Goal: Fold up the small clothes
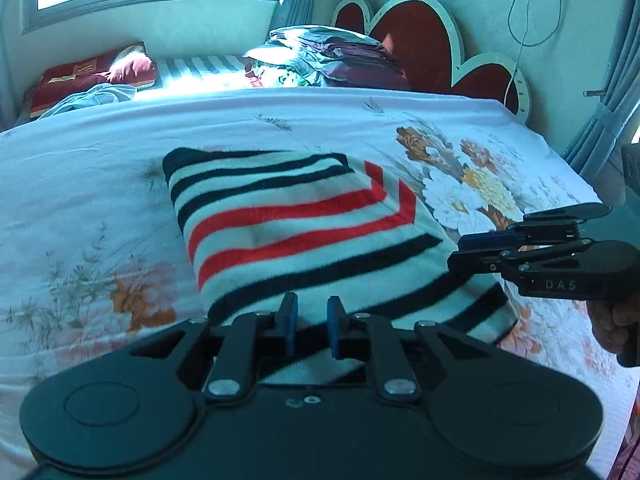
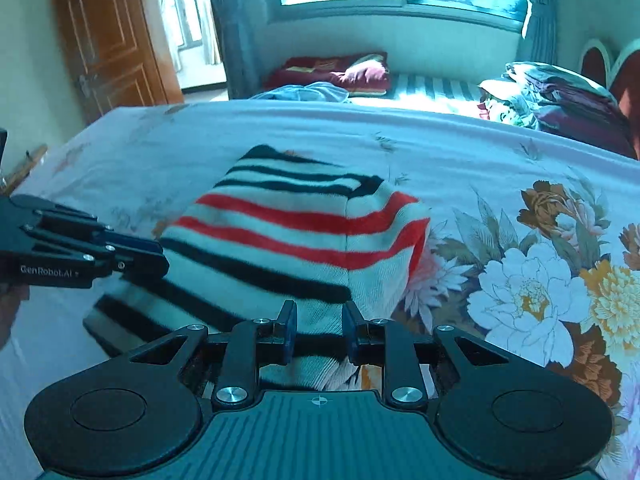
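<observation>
A small knit garment (image 1: 304, 236) with white, black and red stripes lies folded on the floral bed sheet (image 1: 80, 208). It also shows in the right wrist view (image 2: 288, 240). My left gripper (image 1: 312, 330) is open, its blue pads just above the garment's near edge, holding nothing. My right gripper (image 2: 319, 332) is open over the garment's near right corner, holding nothing. In the left wrist view the right gripper (image 1: 460, 254) sits at the garment's right edge. In the right wrist view the left gripper (image 2: 156, 254) sits at its left edge.
A pile of folded bedding (image 1: 328, 56) and a red heart-shaped headboard (image 1: 424, 40) stand at the bed's far side. A maroon pillow (image 1: 96, 72) and a bluish cloth (image 1: 92, 98) lie far left. A wooden door (image 2: 108, 36) is at the left.
</observation>
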{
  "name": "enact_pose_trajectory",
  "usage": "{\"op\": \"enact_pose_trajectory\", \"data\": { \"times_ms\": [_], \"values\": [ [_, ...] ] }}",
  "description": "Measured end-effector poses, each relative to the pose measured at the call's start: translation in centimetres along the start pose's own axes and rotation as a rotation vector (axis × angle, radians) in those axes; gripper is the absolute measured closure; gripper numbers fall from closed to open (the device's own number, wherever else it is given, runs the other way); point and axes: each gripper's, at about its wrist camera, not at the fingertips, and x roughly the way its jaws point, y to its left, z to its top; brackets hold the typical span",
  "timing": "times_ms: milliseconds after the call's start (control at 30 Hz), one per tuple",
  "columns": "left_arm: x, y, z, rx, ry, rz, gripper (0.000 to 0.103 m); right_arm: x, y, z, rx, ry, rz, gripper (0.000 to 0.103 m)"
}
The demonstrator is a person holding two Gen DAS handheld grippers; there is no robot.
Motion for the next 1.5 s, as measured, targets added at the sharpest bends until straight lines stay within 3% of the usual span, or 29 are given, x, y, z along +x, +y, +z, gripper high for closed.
{"op": "enact_pose_trajectory", "data": {
  "times_ms": [100,167,400,533,667,867,1333,1367,1433,1500],
  "values": [
    [0.3,-0.2,-1.4,0.001,0.033,0.029,0.089,0.3,0.1,-1.5,-0.003,0.033,0.003,0.081],
    [0.5,-0.1,-1.8,-0.017,0.038,0.050,0.091,1.2,-0.4,-2.5,-0.023,0.044,-0.037,0.098],
    [1.2,-2.7,-3.2,0.090,0.009,0.200,0.093,1.5,-0.7,-2.9,-0.066,0.022,-0.036,0.097],
    [-0.2,-4.2,-3.5,0.096,0.027,0.242,0.093,-2.0,0.1,-3.0,-0.055,-0.058,-0.001,0.097],
    [-0.8,-4.9,-4.9,0.089,0.054,0.267,0.094,-3.0,1.0,-3.7,-0.072,-0.060,0.045,0.097],
    [-0.8,-4.9,-5.8,0.043,0.063,0.285,0.094,-0.6,1.1,-5.7,-0.088,0.052,0.039,0.097],
    [0.3,-5.3,-6.2,0.048,0.085,0.322,0.094,0.6,0.2,-6.5,-0.031,0.048,0.049,0.097],
    [-0.1,-5.3,-5.9,0.053,0.081,0.314,0.093,0.2,0.2,-6.2,-0.039,0.049,0.050,0.097],
    [-1.4,-5.2,-5.1,0.055,0.024,0.310,0.069,-1.2,0.0,-5.6,-0.036,-0.006,0.062,0.097],
    [-2.2,-4.5,-3.7,0.038,-0.037,0.300,0.069,-1.9,-1.0,-4.4,0.003,-0.042,0.078,0.097]
  ]
}}
